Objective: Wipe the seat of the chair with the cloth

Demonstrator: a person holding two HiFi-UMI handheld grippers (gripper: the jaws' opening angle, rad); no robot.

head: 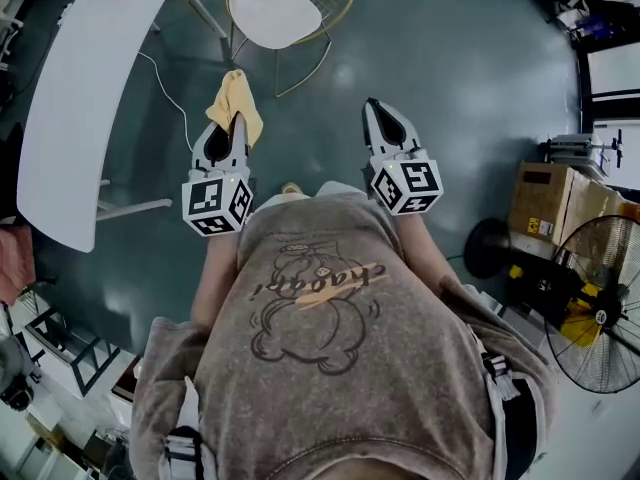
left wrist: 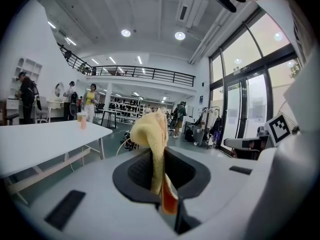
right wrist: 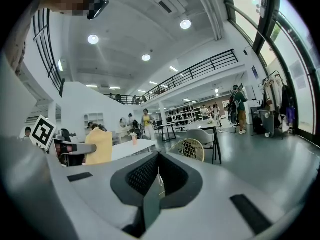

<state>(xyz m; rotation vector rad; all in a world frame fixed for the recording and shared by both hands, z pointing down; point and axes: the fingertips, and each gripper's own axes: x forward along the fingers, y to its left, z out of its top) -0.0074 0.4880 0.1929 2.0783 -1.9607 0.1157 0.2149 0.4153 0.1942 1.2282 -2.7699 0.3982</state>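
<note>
The chair (head: 272, 10), with a white seat and a gold wire frame, stands on the floor ahead of me. In the right gripper view its wire back (right wrist: 192, 148) shows beyond the jaws. My left gripper (head: 238, 120) is held up in the air, short of the chair, and is shut on a yellow cloth (head: 234, 101). The cloth (left wrist: 151, 136) sticks up from between the jaws and flops over. My right gripper (head: 373, 105) is level with the left one, about a hand's width to its right. Its jaws (right wrist: 157, 176) are shut with nothing between them.
A long white table (head: 88, 78) runs along the left, with a cup (left wrist: 83, 121) on it and a white cable (head: 165, 93) trailing on the floor beside it. At the right stand a cardboard box (head: 548, 203) and a floor fan (head: 598, 318). People stand far off in the hall.
</note>
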